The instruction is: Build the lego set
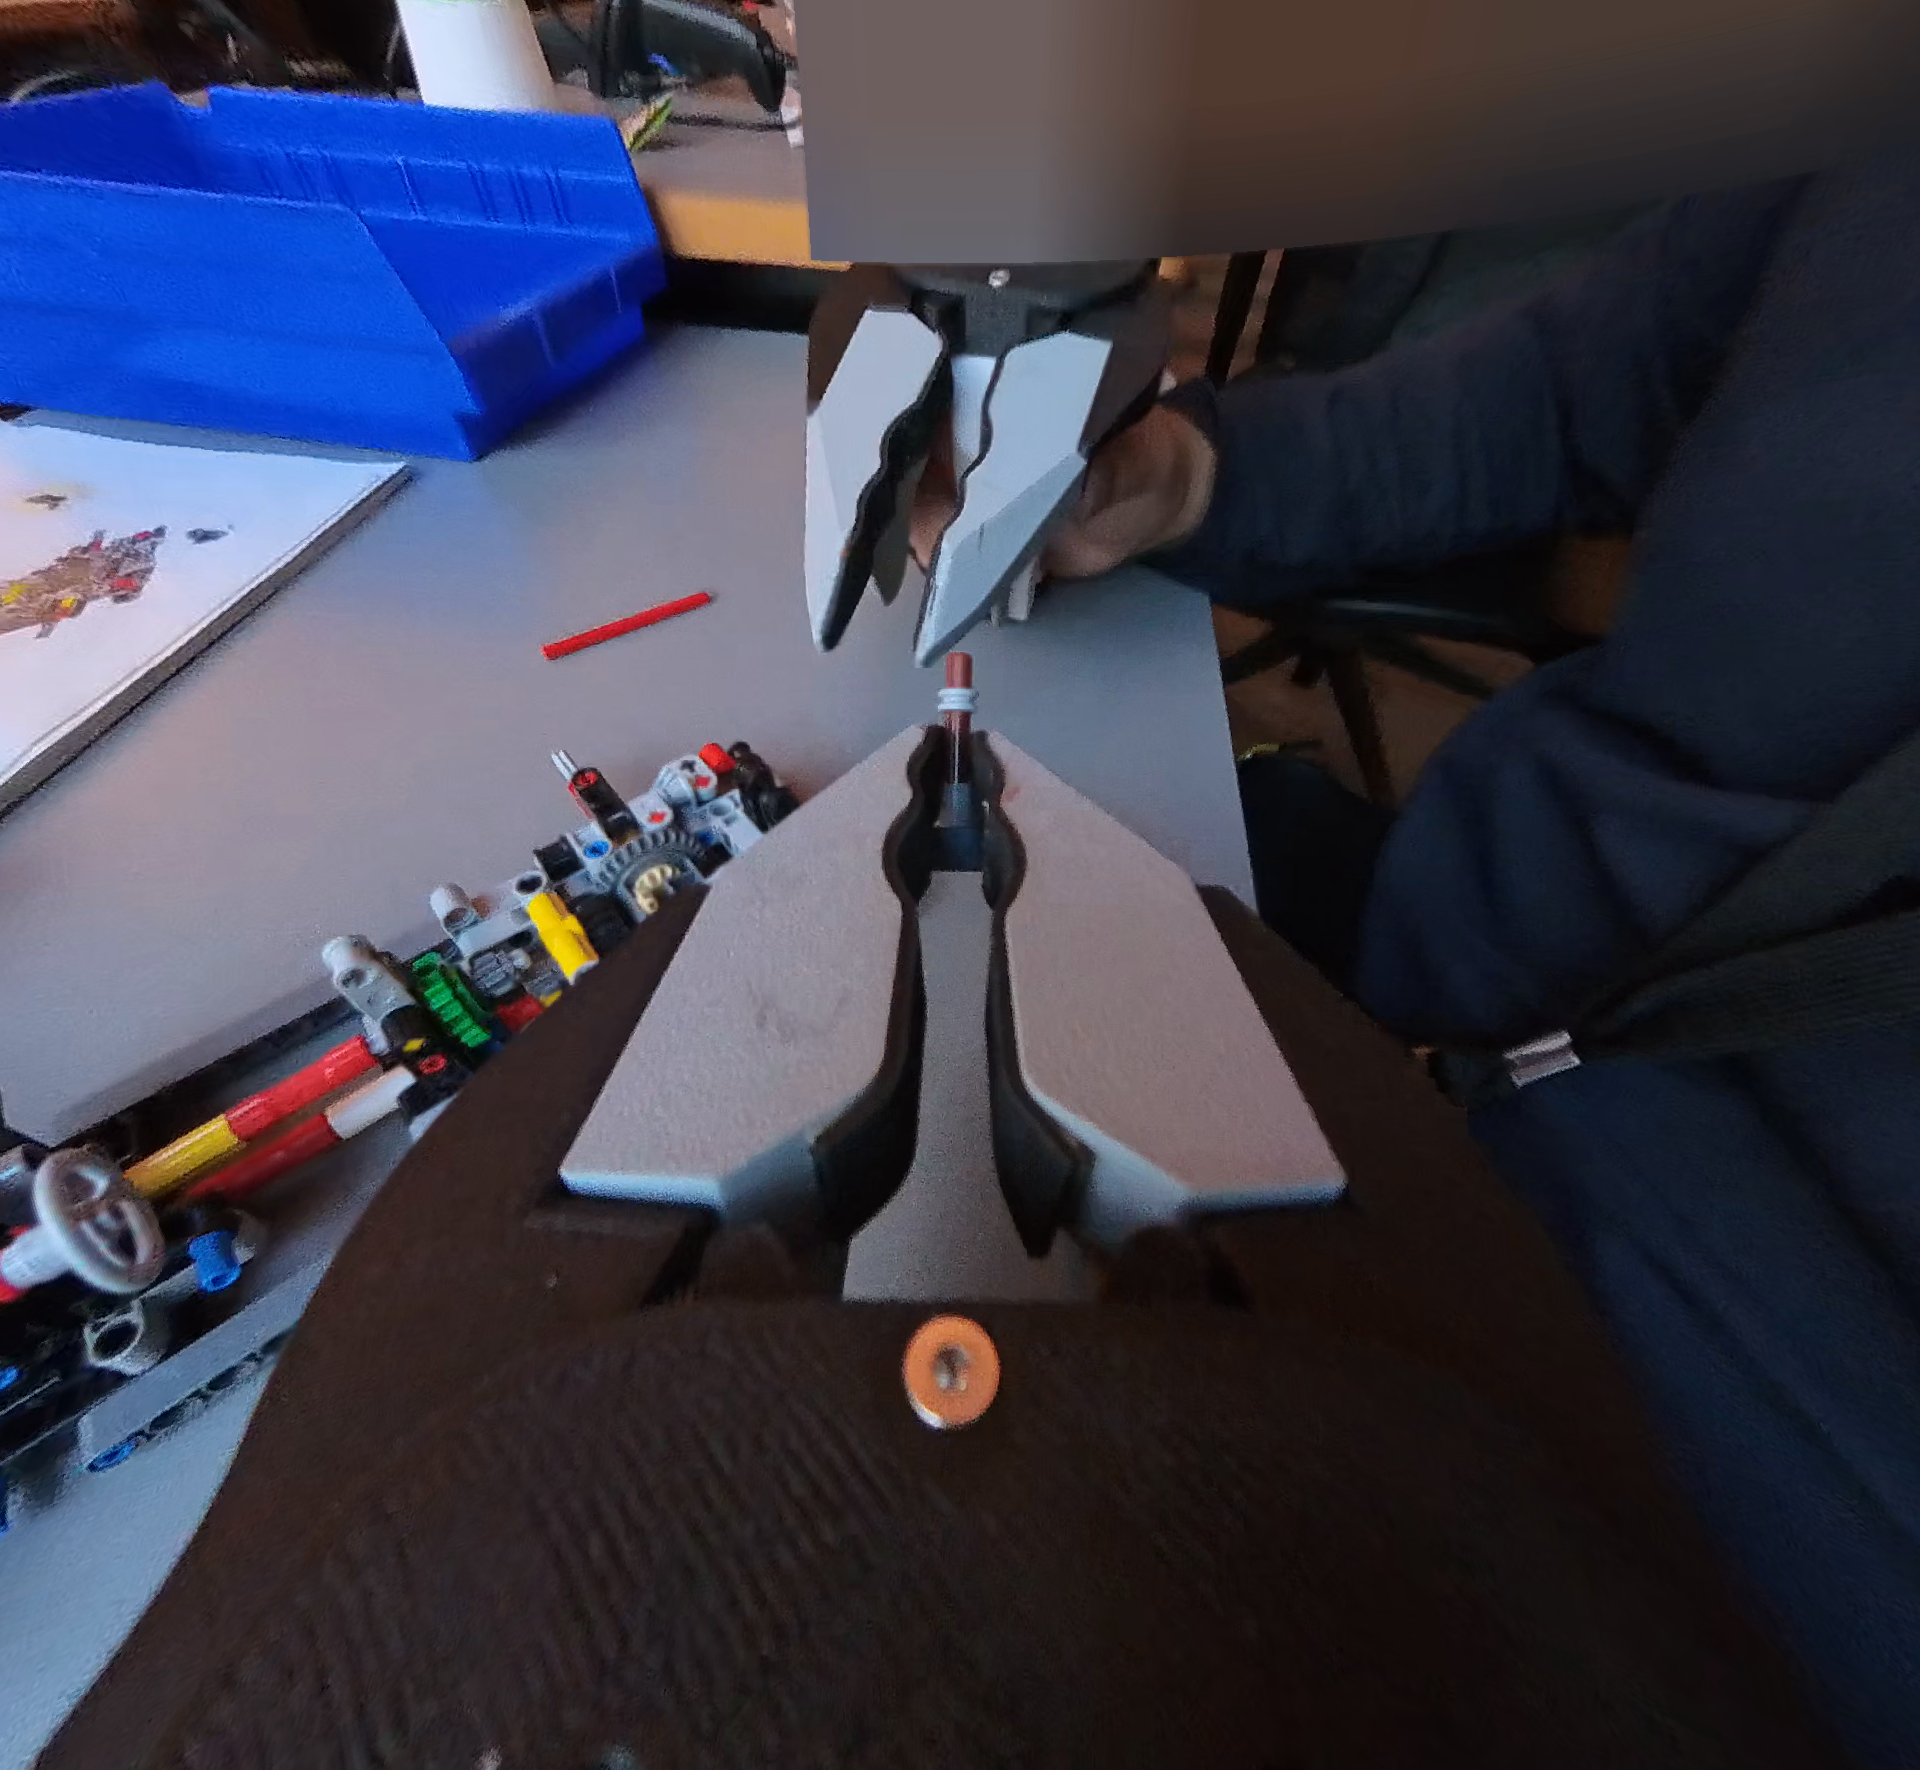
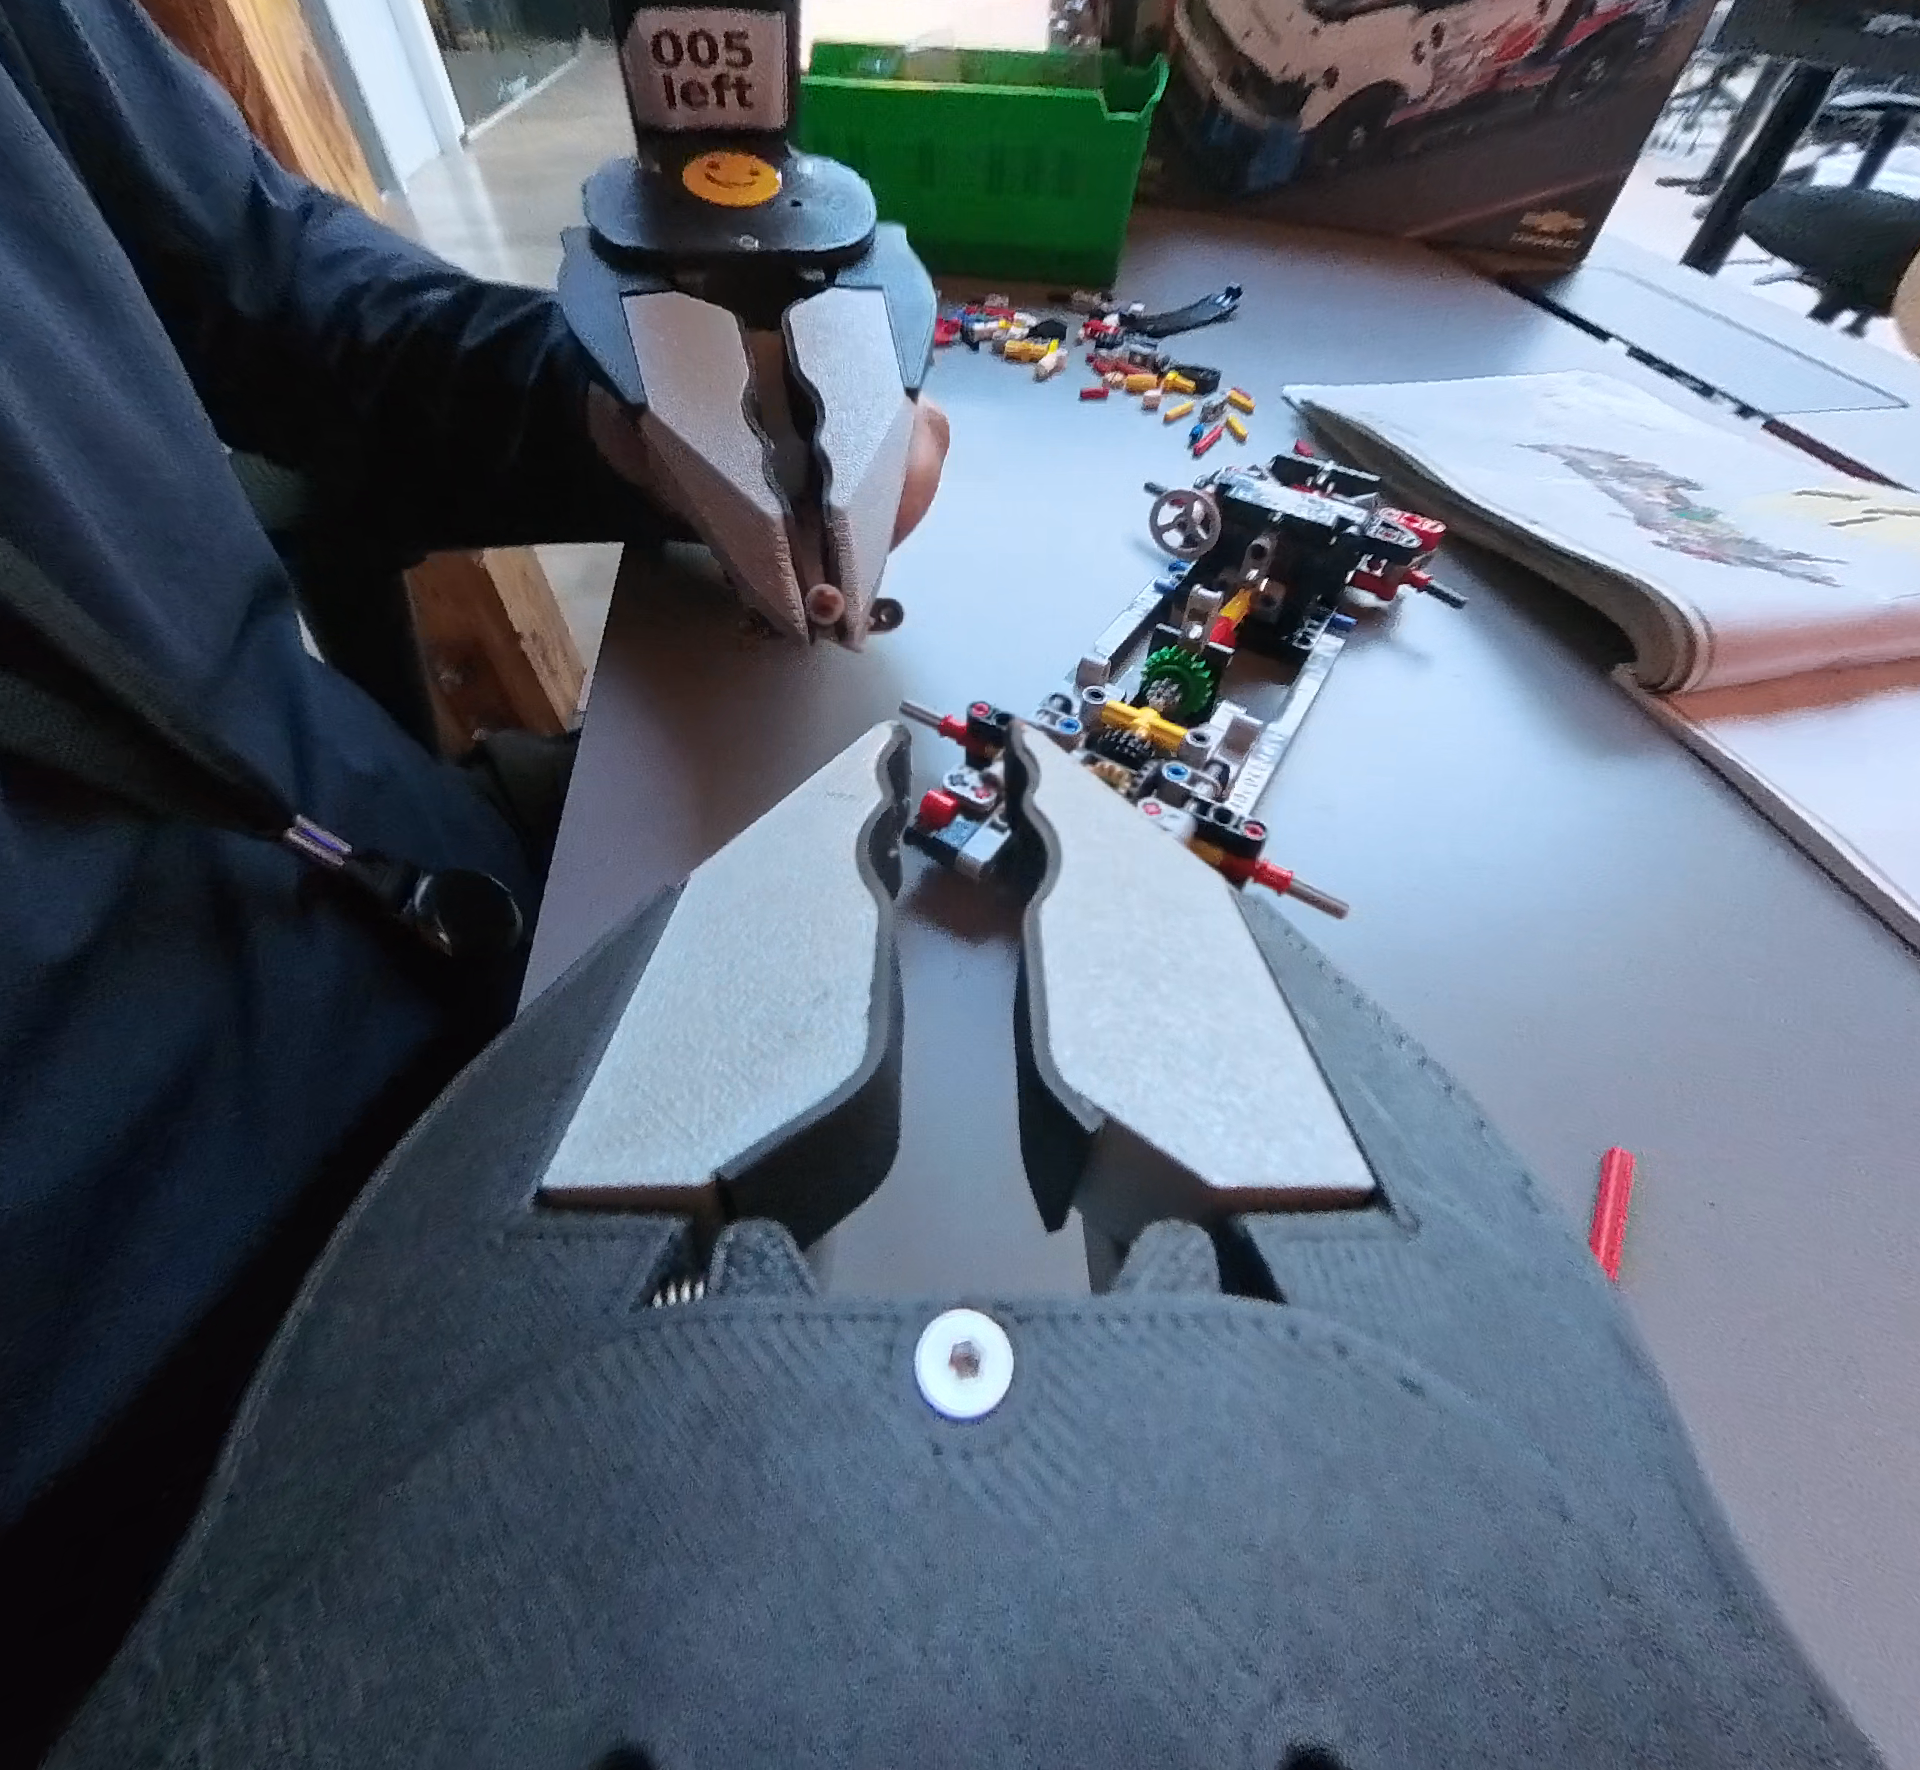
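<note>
Grey table (image 2: 1558,993): left gripper (image 1: 957,744) pinches a brown axle (image 1: 957,676); right gripper (image 2: 954,752), jaws apart and bare, hovers beside it near the brick chassis (image 2: 1236,681).

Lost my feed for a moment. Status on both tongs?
Left tongs shut on a brown axle pin. Right tongs open, empty, just off the pin's tip. Brick chassis beside them.

We see our left gripper (image 1: 957,764) closed tight — its two pads press on a small reddish-brown axle (image 1: 957,681) with a pale ring, which sticks out past the fingertips. Our right gripper (image 2: 956,754) faces it, tips almost meeting the axle's end, its jaws parted and holding nothing. Each gripper is held by a hand (image 1: 1132,505) in a dark sleeve (image 1: 1434,432) — both hover just above the table.
</note>
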